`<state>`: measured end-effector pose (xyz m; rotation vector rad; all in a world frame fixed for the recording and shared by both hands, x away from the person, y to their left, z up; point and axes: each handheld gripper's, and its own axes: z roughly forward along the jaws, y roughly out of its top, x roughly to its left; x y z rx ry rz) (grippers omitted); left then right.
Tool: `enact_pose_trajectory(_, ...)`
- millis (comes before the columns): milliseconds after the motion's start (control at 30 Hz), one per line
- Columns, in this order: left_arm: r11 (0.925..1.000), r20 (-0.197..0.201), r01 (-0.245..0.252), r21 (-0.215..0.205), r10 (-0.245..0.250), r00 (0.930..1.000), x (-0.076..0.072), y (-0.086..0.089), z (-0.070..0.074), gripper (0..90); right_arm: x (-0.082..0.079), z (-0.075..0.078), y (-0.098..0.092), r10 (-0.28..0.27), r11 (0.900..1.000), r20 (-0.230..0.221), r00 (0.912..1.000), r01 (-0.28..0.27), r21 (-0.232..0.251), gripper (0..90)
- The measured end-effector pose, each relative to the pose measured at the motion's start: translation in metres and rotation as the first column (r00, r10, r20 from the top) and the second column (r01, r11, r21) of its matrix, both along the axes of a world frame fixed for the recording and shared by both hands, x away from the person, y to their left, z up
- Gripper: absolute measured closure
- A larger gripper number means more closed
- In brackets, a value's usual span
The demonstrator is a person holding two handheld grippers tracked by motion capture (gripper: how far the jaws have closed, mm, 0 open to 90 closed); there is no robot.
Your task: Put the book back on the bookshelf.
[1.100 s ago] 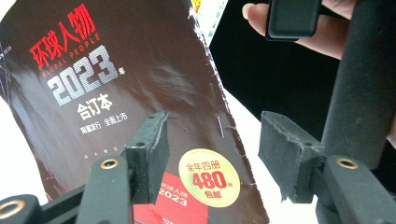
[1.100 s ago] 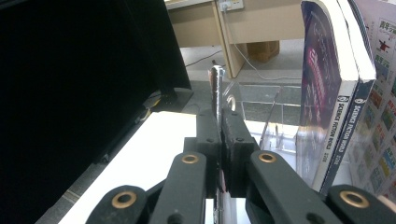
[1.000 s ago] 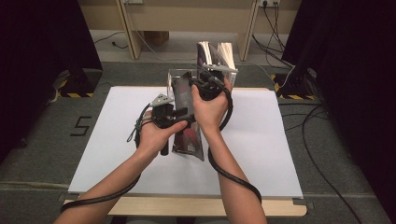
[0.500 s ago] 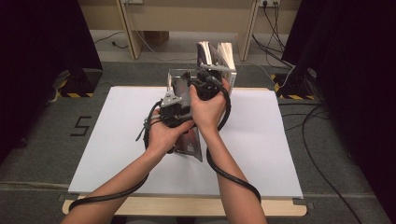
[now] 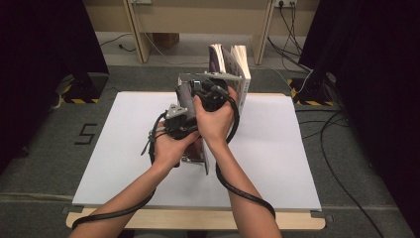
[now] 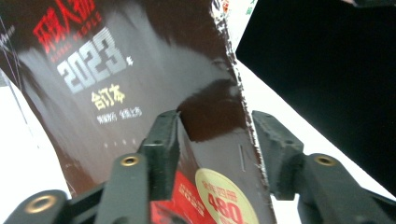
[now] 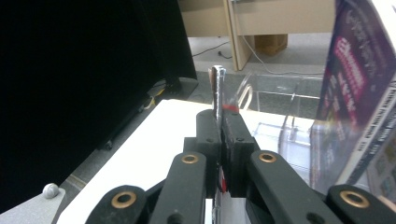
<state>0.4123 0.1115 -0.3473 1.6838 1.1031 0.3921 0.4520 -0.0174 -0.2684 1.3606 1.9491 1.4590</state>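
Note:
A dark glossy magazine with red characters, "2023" and a gold round sticker stands on edge at the table's middle. My right gripper is at its top edge, jaws shut on the thin edge. My left gripper is low on the magazine's left side. In the left gripper view the cover's ragged edge lies between the jaws of the left gripper. They have just been closing, the left pad at the cover and the right pad still apart from it.
A clear acrylic rack stands at the table's back with upright books in it, one with a purple cover. A white sheet covers the table. Cables trail from both grippers toward the near edge.
The left gripper has edged in toward the magazine from its left side. The right hand and the magazine have stayed where they were.

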Motion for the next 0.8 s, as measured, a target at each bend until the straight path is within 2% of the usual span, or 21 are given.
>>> enact_pose_trajectory(233, 0.9997, 0.001, -0.018, -0.016, 0.018, 0.9998, -0.005, 0.010, -0.008, 72.6, -0.004, -0.004, 0.010, 0.030, 0.999, 0.011, 0.9995, -0.029, -0.023, 86.7)
enact_pose_trajectory(500, 0.9989, -0.002, -0.047, -0.001, 0.047, 0.9989, -0.011, 0.020, -0.017, 84.1, -0.005, -0.010, 0.017, 0.055, 0.997, 0.010, 0.9985, -0.054, -0.046, 83.9)
enact_pose_trajectory(600, 0.9988, -0.008, -0.046, -0.013, 0.046, 0.9989, -0.013, 0.023, -0.020, 86.2, -0.006, -0.011, 0.020, 0.066, 0.996, 0.013, 0.9977, -0.065, -0.061, 81.6)
enact_pose_trajectory(700, 0.9987, -0.015, -0.044, -0.025, 0.044, 0.9989, -0.014, 0.027, -0.023, 86.4, -0.007, -0.012, 0.020, 0.085, 0.994, 0.006, 0.9963, -0.085, -0.068, 75.9)
enact_pose_trajectory(800, 0.9988, -0.002, -0.032, -0.038, 0.031, 0.9995, -0.015, 0.029, -0.026, 86.5, -0.008, -0.013, 0.015, 0.126, 0.991, -0.010, 0.9920, -0.126, -0.036, 66.4)
